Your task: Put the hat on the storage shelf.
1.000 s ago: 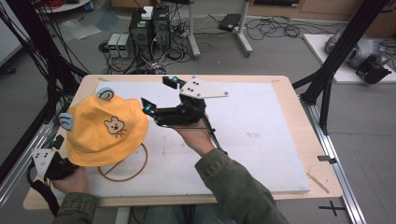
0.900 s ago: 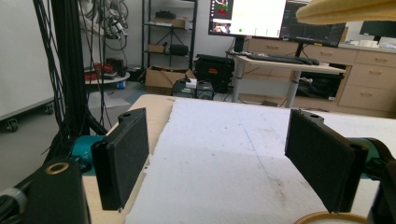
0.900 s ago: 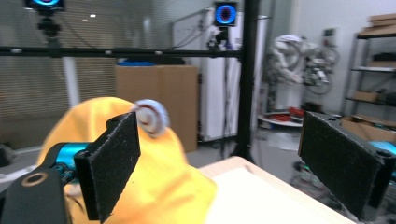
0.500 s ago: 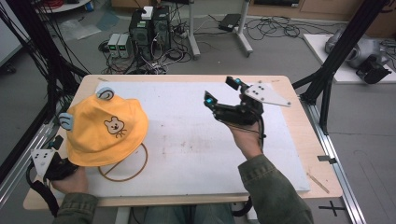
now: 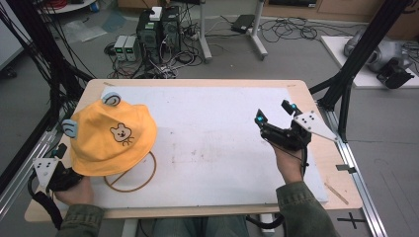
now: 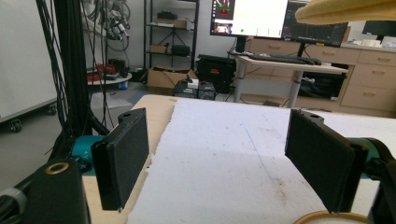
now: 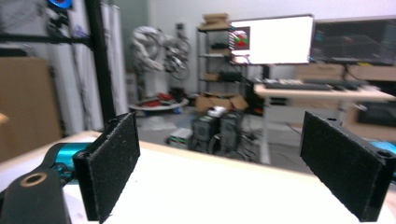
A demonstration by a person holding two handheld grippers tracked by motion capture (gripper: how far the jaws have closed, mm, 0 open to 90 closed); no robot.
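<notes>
Yellow fabric is forming one bucket hat (image 5: 111, 136) with a bear face and blue ears, sitting at the desk's (image 5: 197, 84) left edge over one wooden ring (image 5: 132, 174). Two tongs are gaping wide, holding nothing: left tongs (image 5: 54, 170) just beside the hat's near brim, right tongs (image 5: 274, 117) hovering near the right edge, white mat (image 5: 212, 143) lying bare between them

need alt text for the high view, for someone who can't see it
A yellow bucket hat with a small bear face lies at the left of a white-topped table, partly over a thin wooden ring. The left gripper sits by the hat's near edge; the right gripper is open above the table's right side.
</notes>
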